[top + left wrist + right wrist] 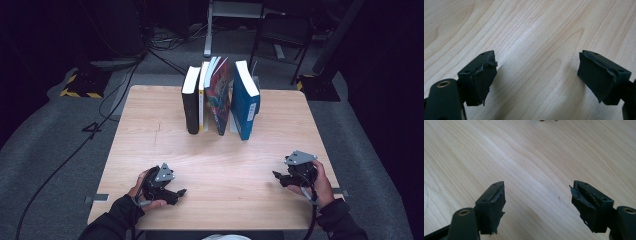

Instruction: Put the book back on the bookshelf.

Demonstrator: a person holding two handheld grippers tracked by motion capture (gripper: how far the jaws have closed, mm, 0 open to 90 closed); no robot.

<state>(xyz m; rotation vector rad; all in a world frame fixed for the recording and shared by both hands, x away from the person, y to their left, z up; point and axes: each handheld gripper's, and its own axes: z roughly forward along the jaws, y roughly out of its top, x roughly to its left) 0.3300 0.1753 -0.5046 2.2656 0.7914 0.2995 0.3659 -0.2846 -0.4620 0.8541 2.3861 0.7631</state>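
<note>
In the high view, a row of books [220, 97] is standing upright at the far middle of the counter [150, 130], spines facing the person: a black book [190, 102] at the left end, a thin yellow-edged book [202, 97] beside it, a colourful book [220, 95] leaning in the middle, and a blue book [245, 102] at the right end, tilting a little. The left gripper [179, 192] is resting near the front left of the counter, pointing inward toward the right; the right gripper [278, 177] is sitting near the front right, pointing inward toward the left. Both are lying well apart from the row, which is standing ahead of and between them. Each book's long axis is running upward, with its depth running away from the person. The black book is lying nearer the left gripper and the blue book nearer the right, so I judge that either end volume is calling for a forward reach.

In the left gripper view, the left gripper [537, 75] is spread wide, holding nothing, with bare wood grain showing between its torn pads [484, 80].

In the right gripper view, the right gripper [537, 203] is likewise released and carrying nothing, looking across bare counter.
</note>
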